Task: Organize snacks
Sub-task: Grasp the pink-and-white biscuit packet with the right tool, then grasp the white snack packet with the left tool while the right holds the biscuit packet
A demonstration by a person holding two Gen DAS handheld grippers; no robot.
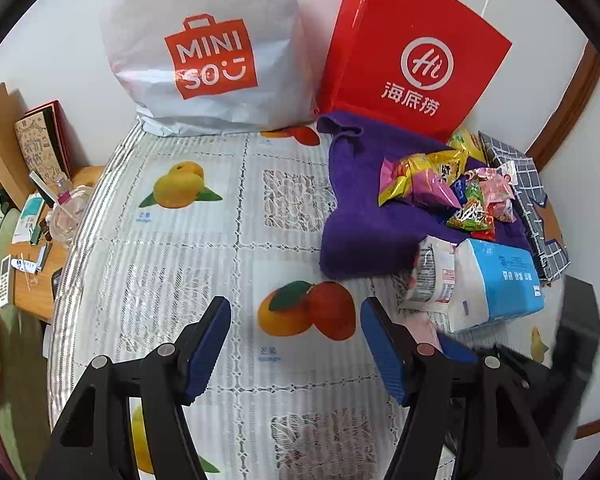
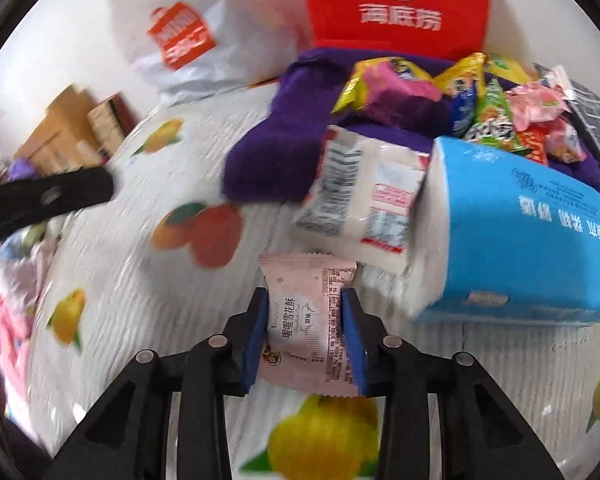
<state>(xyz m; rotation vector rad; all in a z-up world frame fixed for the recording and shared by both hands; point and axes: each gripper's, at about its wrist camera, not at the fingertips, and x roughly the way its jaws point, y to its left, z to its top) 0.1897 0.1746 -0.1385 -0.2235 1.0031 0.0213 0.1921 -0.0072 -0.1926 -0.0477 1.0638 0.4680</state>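
Pink snack packet [image 2: 308, 320] is being gripped by right gripper [image 2: 305, 336] jaws, above worktop [image 1: 228, 264]. Left gripper [image 1: 296, 344] is being held wide open, w/ nothing. Snack pile [image 1: 452, 192] on purple cloth [image 1: 360, 216] is still being left unsorted; early stage.

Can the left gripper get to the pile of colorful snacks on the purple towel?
Probably yes. The left gripper is open and holds nothing, and the snack pile lies uncovered on the purple towel. The blue tissue pack sits nearer, so it should go in from the left.

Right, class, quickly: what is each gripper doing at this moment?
Left gripper: open, holding nothing.
Right gripper: closed on a pale pink wrapped snack packet.
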